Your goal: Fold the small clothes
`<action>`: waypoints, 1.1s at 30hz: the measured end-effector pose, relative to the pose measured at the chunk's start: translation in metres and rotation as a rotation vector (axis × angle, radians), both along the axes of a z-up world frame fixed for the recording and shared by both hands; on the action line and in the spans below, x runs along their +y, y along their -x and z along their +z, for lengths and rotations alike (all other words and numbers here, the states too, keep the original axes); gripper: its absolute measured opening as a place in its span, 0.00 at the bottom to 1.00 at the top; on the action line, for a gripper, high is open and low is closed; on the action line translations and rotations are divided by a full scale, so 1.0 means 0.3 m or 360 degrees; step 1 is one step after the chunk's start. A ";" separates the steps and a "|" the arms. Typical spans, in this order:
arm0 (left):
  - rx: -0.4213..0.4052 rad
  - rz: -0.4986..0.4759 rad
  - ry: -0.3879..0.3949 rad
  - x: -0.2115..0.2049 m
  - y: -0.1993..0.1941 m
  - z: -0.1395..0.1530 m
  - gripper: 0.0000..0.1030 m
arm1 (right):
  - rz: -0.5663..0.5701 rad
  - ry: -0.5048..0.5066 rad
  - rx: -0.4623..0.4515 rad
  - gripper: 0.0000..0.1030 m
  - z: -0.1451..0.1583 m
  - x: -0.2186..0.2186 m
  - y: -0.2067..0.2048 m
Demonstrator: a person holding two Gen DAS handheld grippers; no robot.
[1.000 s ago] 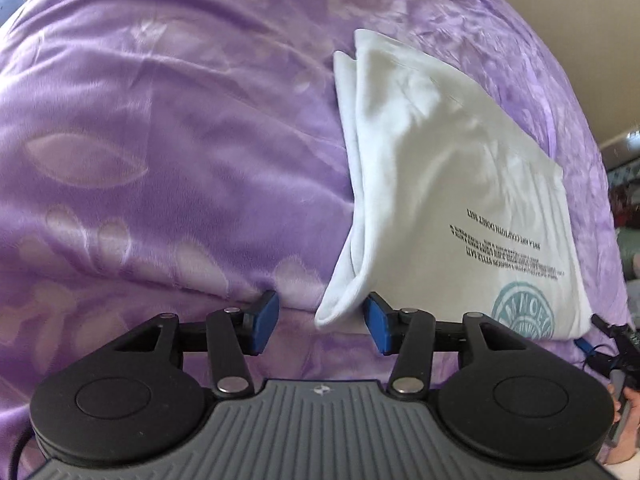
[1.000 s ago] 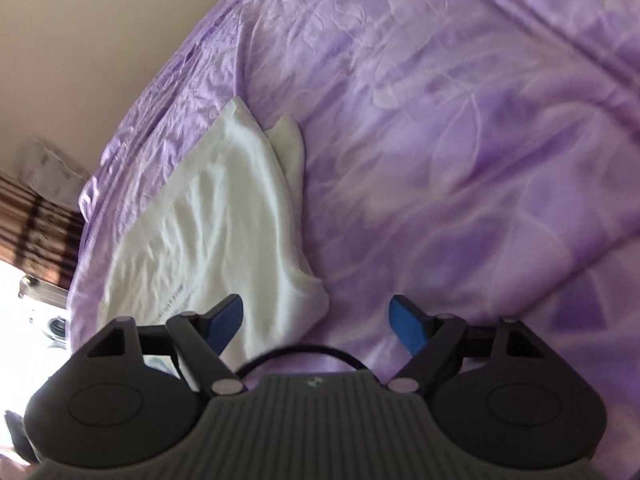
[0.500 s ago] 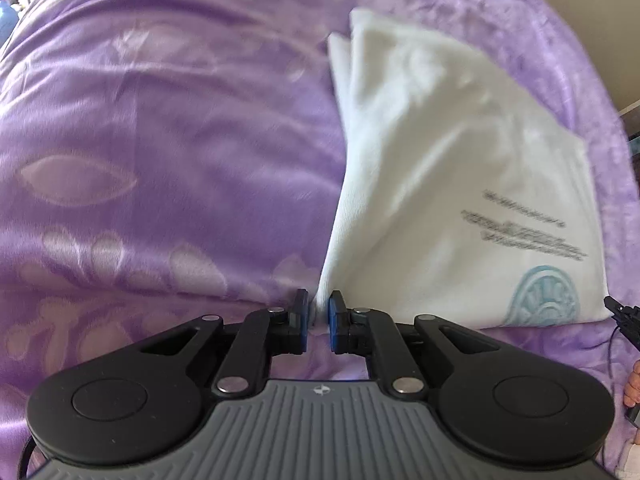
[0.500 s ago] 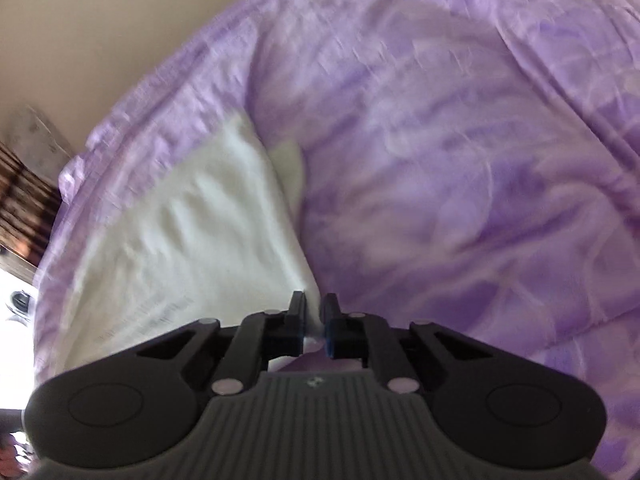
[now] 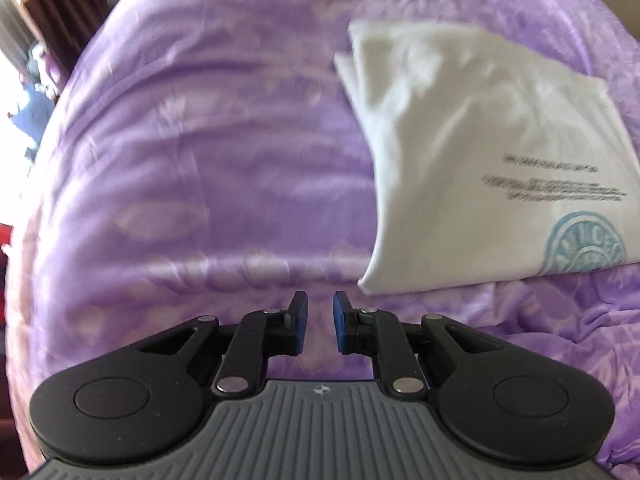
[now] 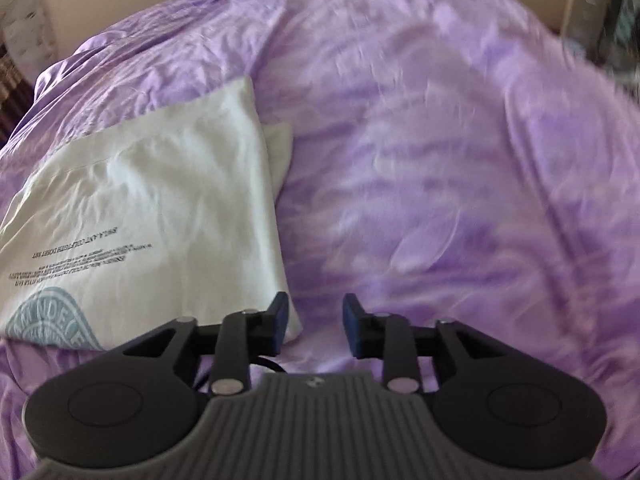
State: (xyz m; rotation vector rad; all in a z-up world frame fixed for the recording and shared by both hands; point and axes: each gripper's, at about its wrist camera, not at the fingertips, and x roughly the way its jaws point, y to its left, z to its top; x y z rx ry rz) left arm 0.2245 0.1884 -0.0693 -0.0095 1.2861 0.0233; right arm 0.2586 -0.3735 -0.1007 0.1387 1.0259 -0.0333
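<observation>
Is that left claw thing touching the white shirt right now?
Apart. The left wrist view shows the left gripper opening with nothing between its jaws, and purple bedspread showing between it and the shirt.

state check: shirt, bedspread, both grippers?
Shirt: folded, flat on the bedspread, print side up, held by neither gripper.
Bedspread: wrinkled.
Left gripper: opening, nothing between its fingers.
Right gripper: opening, empty, beside the shirt's corner.
</observation>
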 end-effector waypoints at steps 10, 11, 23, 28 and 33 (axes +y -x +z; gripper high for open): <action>-0.0379 -0.0124 -0.0038 -0.153 -0.023 0.205 0.28 | 0.0247 0.0048 -0.0170 0.61 0.225 0.085 -0.023; -0.0402 -0.0143 -0.0034 -0.169 -0.038 0.206 0.28 | 0.0256 0.0021 -0.0171 0.61 0.232 0.092 -0.037; -0.0433 -0.0252 -0.0011 -0.232 -0.180 0.134 0.32 | 0.0111 -0.0067 -0.0249 0.62 0.101 0.073 -0.207; -0.0433 -0.0268 0.0028 -0.227 -0.228 0.075 0.33 | 0.0138 -0.0108 -0.0174 0.62 0.020 0.060 -0.286; -0.0443 -0.0252 0.0056 -0.225 -0.275 0.021 0.33 | 0.0099 -0.0241 -0.0072 0.62 -0.059 0.037 -0.365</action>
